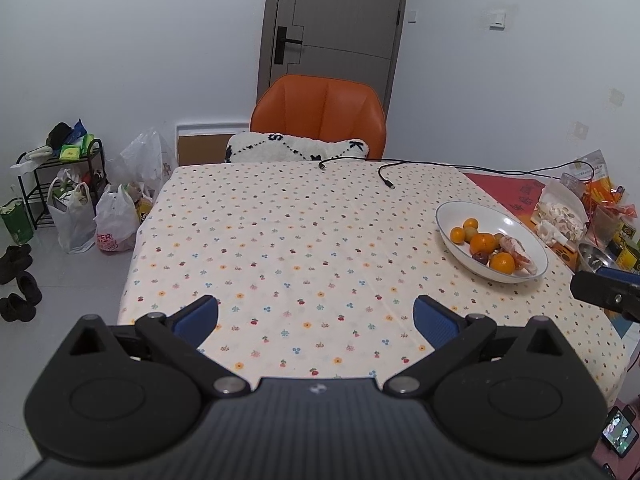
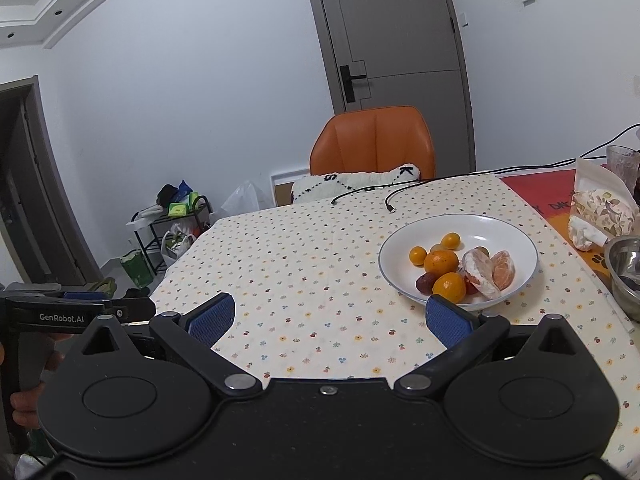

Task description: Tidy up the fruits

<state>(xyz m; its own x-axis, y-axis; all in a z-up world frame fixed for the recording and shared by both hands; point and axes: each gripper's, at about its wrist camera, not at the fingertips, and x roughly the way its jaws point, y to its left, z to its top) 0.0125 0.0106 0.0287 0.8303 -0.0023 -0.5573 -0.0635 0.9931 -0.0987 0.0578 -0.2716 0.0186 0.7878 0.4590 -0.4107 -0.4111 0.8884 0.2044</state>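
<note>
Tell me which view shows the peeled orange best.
The right wrist view: the peeled orange lies near and unblocked in the white bowl. In the left wrist view it sits farther off, smaller, by the frame's right side.

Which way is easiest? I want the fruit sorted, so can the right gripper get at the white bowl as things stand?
Probably yes. The right gripper is open and empty, and the white bowl sits just ahead to its right on the tablecloth, with nothing between them.

"GenRobot.AI" on left tool (image 2: 60, 312)
</note>
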